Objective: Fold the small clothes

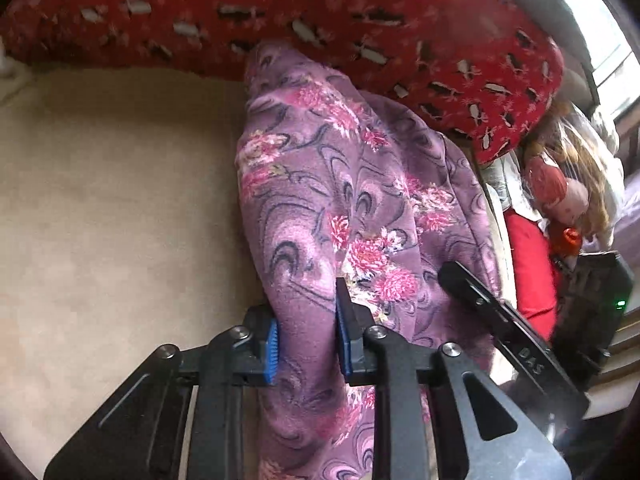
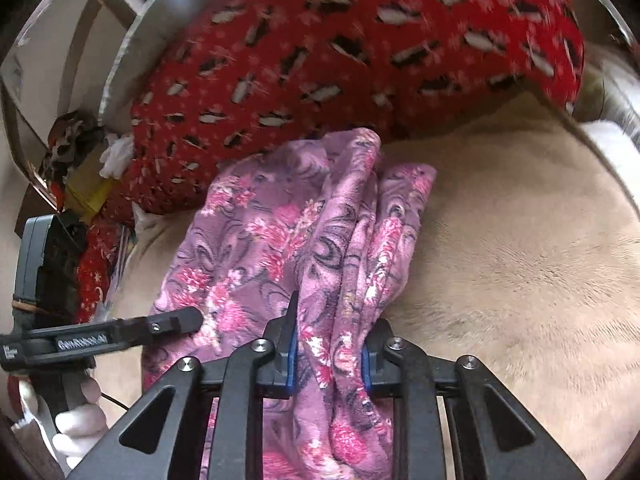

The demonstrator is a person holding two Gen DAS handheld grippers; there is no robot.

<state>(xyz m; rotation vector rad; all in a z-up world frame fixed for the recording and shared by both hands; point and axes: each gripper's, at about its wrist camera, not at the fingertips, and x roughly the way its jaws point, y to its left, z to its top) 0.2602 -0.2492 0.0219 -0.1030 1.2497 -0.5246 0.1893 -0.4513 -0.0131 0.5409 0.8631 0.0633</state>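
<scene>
On the beige bed (image 1: 112,184) in front of you lies the purple flowered cloth (image 1: 344,184), bunched lengthwise, its far end touching the red patterned blanket (image 1: 320,12) that runs along the back.

Your left gripper (image 1: 306,340) is clamped on the near end of the cloth: both blue pads (image 1: 272,350) press into a gathered ridge of fabric, which rises between the jaws and hangs down below them. Your right gripper (image 2: 328,354) is likewise closed on the cloth, a folded bundle pinched between its blue pads (image 2: 291,364), with more fabric drooping under the jaws. Both grip the same near edge, just beside each other; in the left view your right gripper's finger (image 1: 472,292) sits against the cloth's right side, and in the right view your left gripper's finger (image 2: 172,324) touches its left side.

From the right view the cloth shows a flatter panel on the left and two or three long folds on the right, lying on the bed. Your white-gloved left hand (image 2: 76,424) holds the left gripper's handle at the lower left.

Beyond the bed's edge, a doll (image 1: 560,192) with long hair and some red fabric sit in a blurred pile; details there are probably not readable.
</scene>
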